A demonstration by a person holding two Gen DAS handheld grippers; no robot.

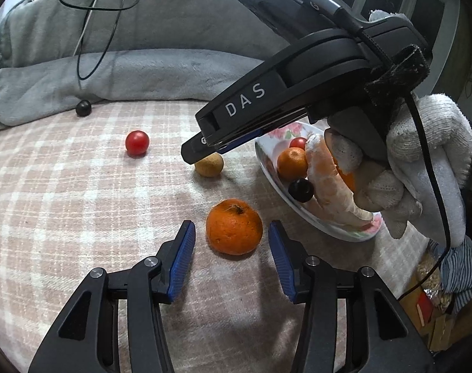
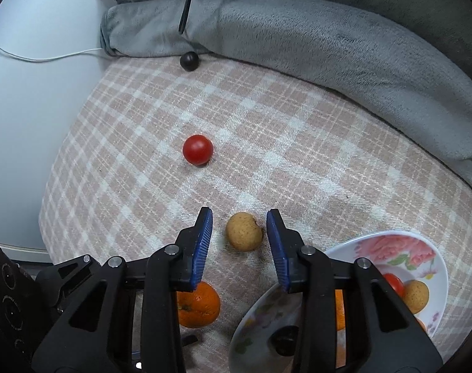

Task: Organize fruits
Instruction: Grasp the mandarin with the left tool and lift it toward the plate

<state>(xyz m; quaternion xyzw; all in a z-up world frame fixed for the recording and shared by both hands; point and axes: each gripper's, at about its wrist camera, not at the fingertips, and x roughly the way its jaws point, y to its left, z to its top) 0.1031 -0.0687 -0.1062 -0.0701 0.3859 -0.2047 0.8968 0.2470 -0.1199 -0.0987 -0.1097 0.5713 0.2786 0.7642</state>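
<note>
An orange mandarin (image 1: 234, 226) lies on the pink checked blanket (image 1: 64, 202), between the tips of my open, empty left gripper (image 1: 231, 236). A small tan round fruit (image 2: 244, 231) lies between the tips of my open, empty right gripper (image 2: 239, 227); it also shows in the left wrist view (image 1: 209, 164), under the right gripper's body (image 1: 298, 93). A red tomato (image 2: 197, 149) and a small dark fruit (image 2: 189, 61) lie farther off. A flowered white bowl (image 2: 435, 267) at the right holds a tomato, mandarins, a tan fruit and a dark fruit (image 1: 301, 190).
A grey folded blanket (image 2: 329, 49) bounds the far side, with cables (image 1: 95, 15) over it. The bed's left edge drops beside a pale wall (image 2: 27, 108). A gloved hand (image 1: 422, 168) holds the right gripper. Clutter sits below the bed at the right (image 1: 438, 286).
</note>
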